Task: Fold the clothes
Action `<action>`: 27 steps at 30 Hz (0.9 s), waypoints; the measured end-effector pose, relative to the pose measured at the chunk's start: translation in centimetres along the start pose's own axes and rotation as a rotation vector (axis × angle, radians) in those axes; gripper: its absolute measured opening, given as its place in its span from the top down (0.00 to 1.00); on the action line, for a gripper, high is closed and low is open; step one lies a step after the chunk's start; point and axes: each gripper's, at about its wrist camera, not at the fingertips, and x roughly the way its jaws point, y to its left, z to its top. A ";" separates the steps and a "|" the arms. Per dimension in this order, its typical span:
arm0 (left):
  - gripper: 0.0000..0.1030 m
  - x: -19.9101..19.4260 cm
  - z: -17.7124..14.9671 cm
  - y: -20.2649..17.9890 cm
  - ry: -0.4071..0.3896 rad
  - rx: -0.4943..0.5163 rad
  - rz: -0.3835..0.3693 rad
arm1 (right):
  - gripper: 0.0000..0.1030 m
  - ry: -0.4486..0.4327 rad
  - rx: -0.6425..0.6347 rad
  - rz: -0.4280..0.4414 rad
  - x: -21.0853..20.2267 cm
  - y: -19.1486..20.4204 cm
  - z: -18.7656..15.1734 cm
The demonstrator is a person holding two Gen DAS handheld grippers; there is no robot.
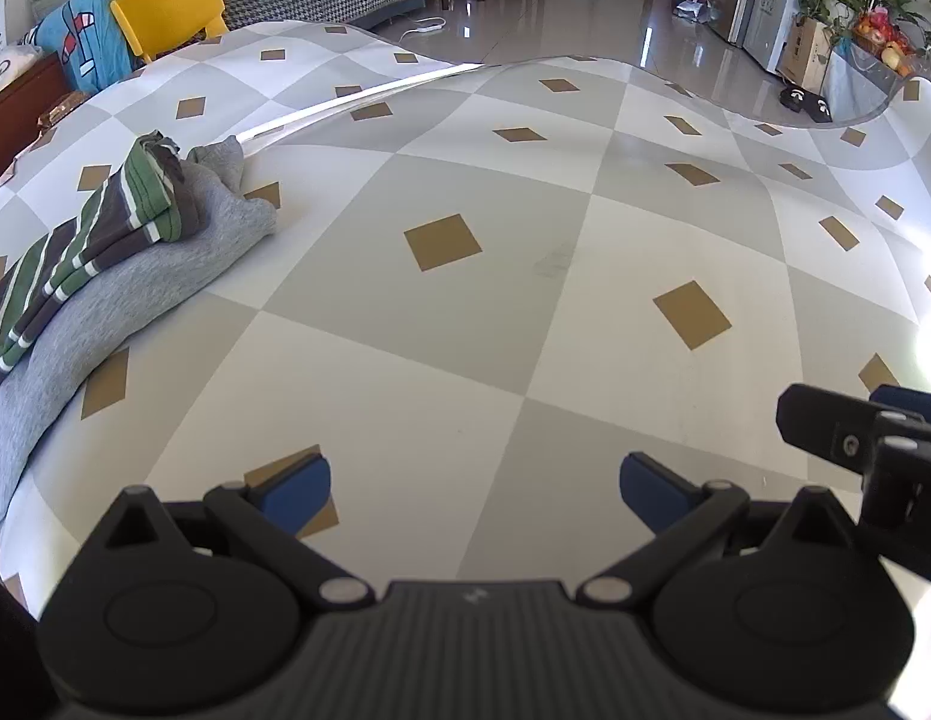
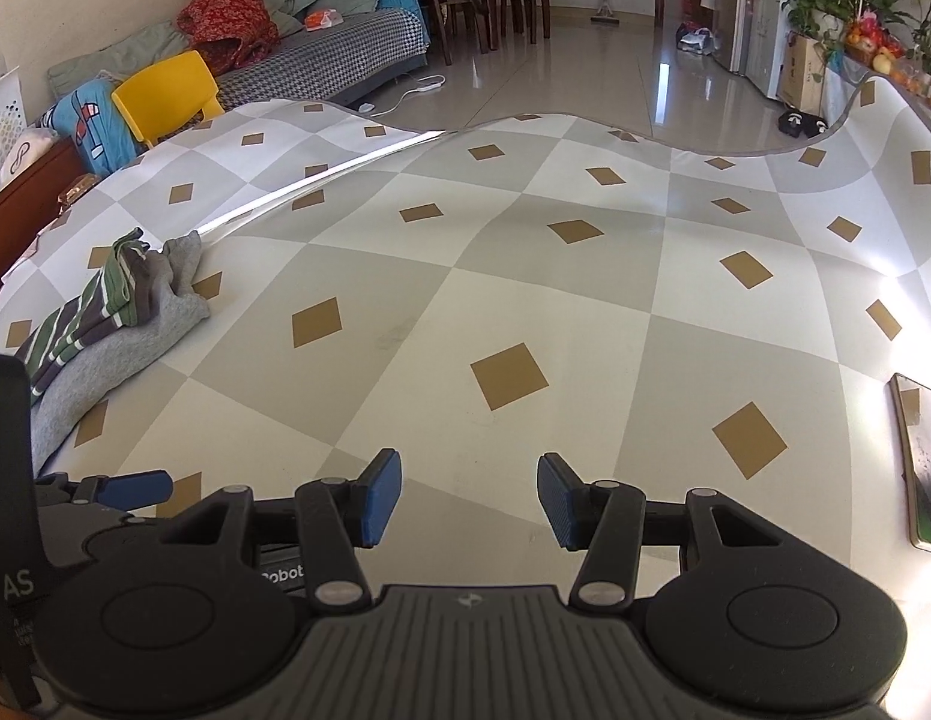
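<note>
The folded stack (image 1: 99, 252) lies at the table's (image 1: 525, 276) left side, striped shirt (image 1: 105, 222) on grey top (image 1: 165, 276), long axis running away leftward. The left gripper (image 1: 474, 489) is nearer; the right gripper (image 2: 468, 495) sits further right. Both jaws stand apart, empty. Partial lettering "obot" shows beneath the right gripper.

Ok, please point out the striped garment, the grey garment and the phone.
Striped garment (image 1: 99, 240): left wrist view, upper fold.
Grey garment (image 1: 159, 282): left wrist view, side under the striped one.
Phone (image 2: 924, 462): right wrist view, screen.
</note>
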 end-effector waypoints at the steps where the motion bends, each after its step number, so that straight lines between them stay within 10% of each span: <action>1: 0.00 0.1 0.0 -0.1 0.000 0.007 -0.001 | 0.52 0.002 0.002 0.002 0.1 -0.2 -0.1; 27: 0.00 4.0 -1.2 -4.3 0.087 0.156 -0.005 | 0.52 0.133 0.076 0.003 4.8 -6.6 -2.2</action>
